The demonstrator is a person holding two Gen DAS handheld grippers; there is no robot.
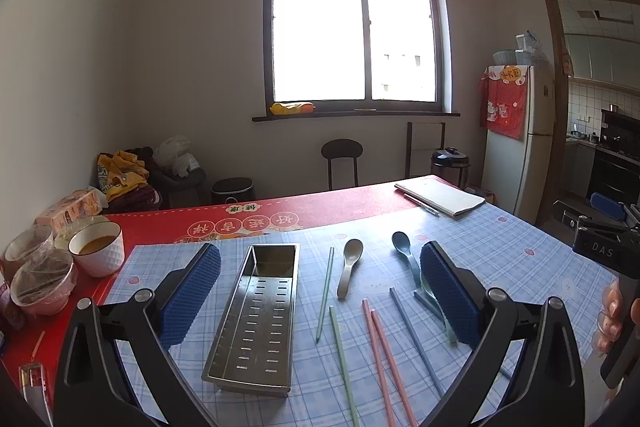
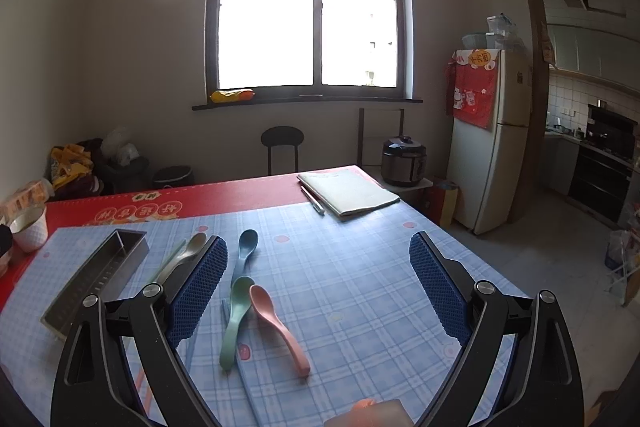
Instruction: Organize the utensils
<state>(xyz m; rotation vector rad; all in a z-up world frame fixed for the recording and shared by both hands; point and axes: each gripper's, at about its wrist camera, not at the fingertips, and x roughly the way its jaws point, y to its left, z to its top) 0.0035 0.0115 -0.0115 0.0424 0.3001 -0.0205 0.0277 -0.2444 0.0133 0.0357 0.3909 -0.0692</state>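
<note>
Start state: the perforated stainless-steel rectangular tray [image 1: 256, 311] lies empty on the blue-checked tabletop [image 1: 500, 267], long axis running away from the camera; every utensil is still loose to its right. Left hand-held gripper [image 1: 320, 291] hovers above the tabletop, jaws spread wide, nothing between the blue pads; right hand-held gripper [image 2: 316, 291] likewise released and empty. Nearest the tray: thin green chopstick [image 1: 325, 295], then the grey-beige spoon [image 1: 349, 267], w/ a second green chopstick [image 1: 344, 363] lower down. Further right: pink chopstick pair [image 1: 382, 355], blue-grey chopstick [image 1: 416, 343], dark blue spoon [image 1: 405, 254]. Right wrist view shows the light green spoon [image 2: 235, 319] and pink spoon [image 2: 280, 327] lying side by side, bowls apparently touching. Recommended approx. order: left gripper takes items adjacent to the tray first, so nothing gets dragged across others. Chopsticks lie flat and thin; bring jaws down square across the shaft near mid-length, pads nearly on the cloth, then close. Spoons: grip the handle, not the bowl. Lay each item parallel to the tray's long axis. A second blue-grey stick is probably hidden behind the left gripper's right pad; view too blocked to confirm.
</note>
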